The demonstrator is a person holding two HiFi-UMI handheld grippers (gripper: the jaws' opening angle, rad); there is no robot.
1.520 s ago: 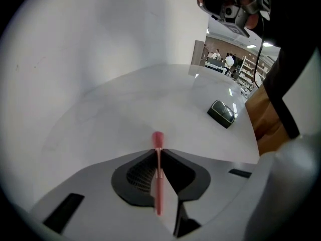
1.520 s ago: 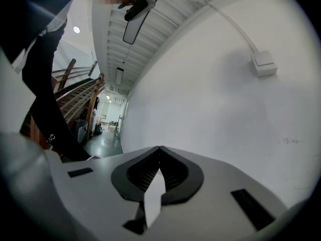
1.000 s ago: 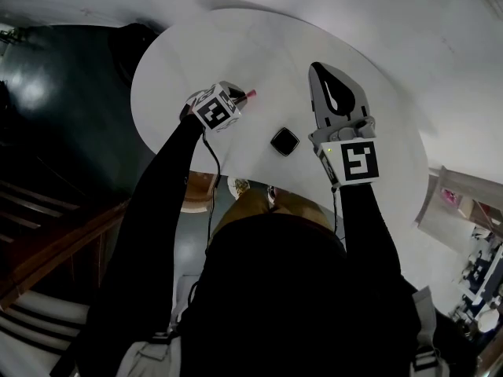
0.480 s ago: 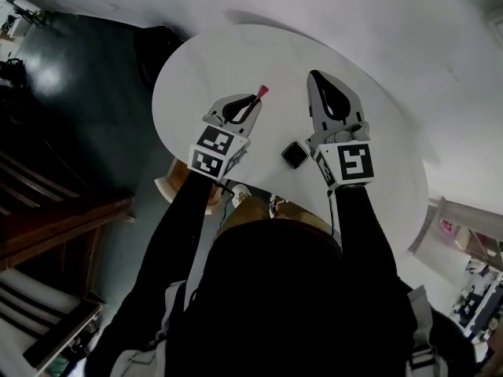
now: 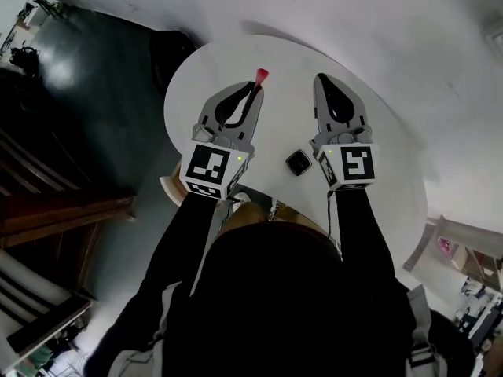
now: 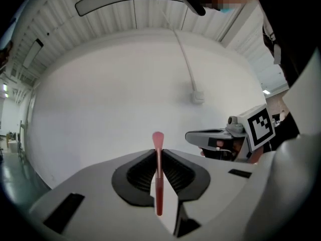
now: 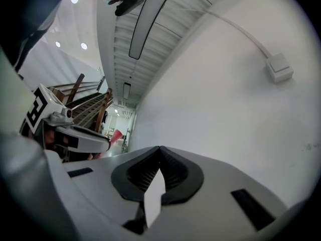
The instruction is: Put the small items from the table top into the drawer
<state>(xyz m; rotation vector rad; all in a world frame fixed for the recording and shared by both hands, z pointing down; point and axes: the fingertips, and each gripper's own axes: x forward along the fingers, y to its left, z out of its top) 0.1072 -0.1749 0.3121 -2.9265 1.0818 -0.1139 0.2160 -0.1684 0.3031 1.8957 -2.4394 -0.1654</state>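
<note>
My left gripper is shut on a thin red stick with a flared pink tip, held up above the round white table. In the left gripper view the red stick stands pinched between the jaws, its tip poking past them. My right gripper hangs beside it over the table, jaws shut with nothing between them. A small black square item with a pale rim lies on the table between the two grippers, near the front edge.
The table stands against a white wall. Dark floor lies to the left, with wooden stairs at the lower left. A cable and a small white box run on the wall.
The left gripper has swung from the table's left part up and forward with the red stick, now pointing alongside the right gripper. The view shifted; the right gripper barely moved.
</note>
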